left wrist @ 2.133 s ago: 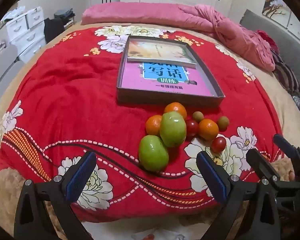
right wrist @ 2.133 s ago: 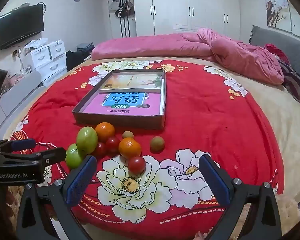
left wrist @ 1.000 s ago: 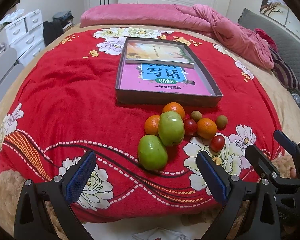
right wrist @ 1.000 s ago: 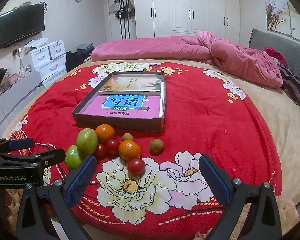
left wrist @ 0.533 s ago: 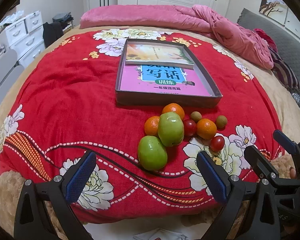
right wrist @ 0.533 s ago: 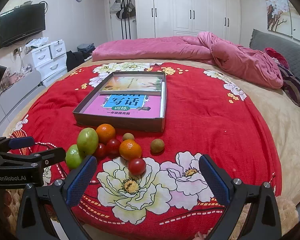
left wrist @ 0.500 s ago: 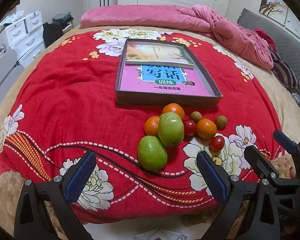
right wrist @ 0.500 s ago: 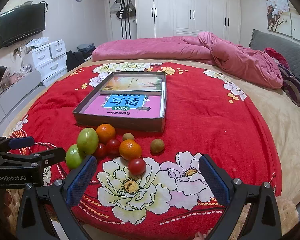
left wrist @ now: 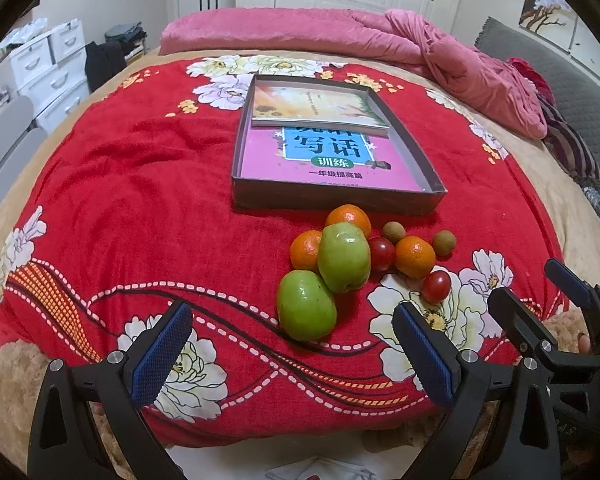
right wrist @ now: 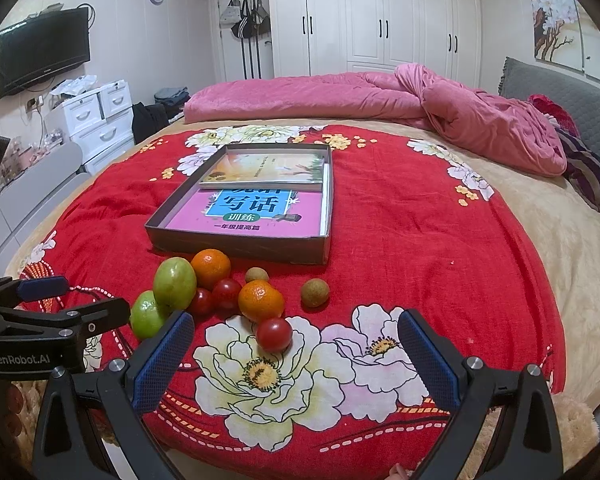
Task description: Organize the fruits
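A cluster of fruit lies on the red flowered blanket (left wrist: 120,208): two green apples (left wrist: 306,310) (left wrist: 343,257), three oranges (left wrist: 415,257), several red tomatoes (left wrist: 437,286) and two small brown fruits (left wrist: 444,242). Behind them sits a shallow dark box (left wrist: 336,199) holding two books. My left gripper (left wrist: 292,350) hangs open just short of the nearer apple, nothing between its fingers. From the right wrist, my right gripper (right wrist: 296,356) is open in front of a tomato (right wrist: 274,334) and an orange (right wrist: 261,301). The left gripper's body (right wrist: 40,332) shows at the left edge there.
A pink quilt (right wrist: 380,96) is piled along the far side of the round bed. White drawers (right wrist: 96,120) and a wall TV (right wrist: 44,50) stand at the left, wardrobes (right wrist: 380,20) behind. The bed's edge falls away right under both grippers.
Both views have drifted very slightly; the fruit and box sit a touch lower in frame. Nothing was taken hold of or moved, and both grippers stay open.
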Tool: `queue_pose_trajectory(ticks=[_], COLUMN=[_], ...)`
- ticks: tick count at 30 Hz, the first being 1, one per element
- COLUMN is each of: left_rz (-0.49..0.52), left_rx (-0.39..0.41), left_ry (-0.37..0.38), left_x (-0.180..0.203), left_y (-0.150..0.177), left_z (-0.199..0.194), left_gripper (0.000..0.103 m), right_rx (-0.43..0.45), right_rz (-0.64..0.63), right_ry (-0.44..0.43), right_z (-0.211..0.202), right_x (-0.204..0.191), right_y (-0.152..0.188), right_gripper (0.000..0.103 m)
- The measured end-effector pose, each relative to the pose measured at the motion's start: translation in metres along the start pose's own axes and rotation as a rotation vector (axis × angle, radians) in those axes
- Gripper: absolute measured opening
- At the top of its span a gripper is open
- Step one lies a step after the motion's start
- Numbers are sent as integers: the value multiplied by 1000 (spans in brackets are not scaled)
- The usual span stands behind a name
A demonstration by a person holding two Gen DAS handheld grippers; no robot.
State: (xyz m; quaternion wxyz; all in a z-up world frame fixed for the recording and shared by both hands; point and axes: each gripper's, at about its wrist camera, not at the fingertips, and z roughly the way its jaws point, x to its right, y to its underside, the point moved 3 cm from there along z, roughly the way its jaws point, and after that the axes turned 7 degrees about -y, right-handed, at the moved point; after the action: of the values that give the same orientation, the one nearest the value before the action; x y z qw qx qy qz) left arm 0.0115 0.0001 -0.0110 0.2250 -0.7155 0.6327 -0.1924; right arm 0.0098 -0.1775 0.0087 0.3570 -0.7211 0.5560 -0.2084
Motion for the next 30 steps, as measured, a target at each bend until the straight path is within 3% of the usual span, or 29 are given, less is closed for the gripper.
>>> queue_pose_trajectory(ticks=[17,21,25,30], left_rz=[11,15,34,89], left_rx=[-55,-50,-93,-109], left_ry=[21,63,108,91], left_x=[-2,2,11,20], left_y=[-2,-11,-18,-25], left_z=[25,27,36,42], left_gripper=[100,100,100,100], right_rx=[-69,-109,-159,-204], right_rz=[20,31,29,26], right_ry=[-9,-9,-6,-13], right_z=[24,36,50,67], right_x=[5,8,10,10], right_y=[5,8,11,15], right_gripper=[103,103,103,100])
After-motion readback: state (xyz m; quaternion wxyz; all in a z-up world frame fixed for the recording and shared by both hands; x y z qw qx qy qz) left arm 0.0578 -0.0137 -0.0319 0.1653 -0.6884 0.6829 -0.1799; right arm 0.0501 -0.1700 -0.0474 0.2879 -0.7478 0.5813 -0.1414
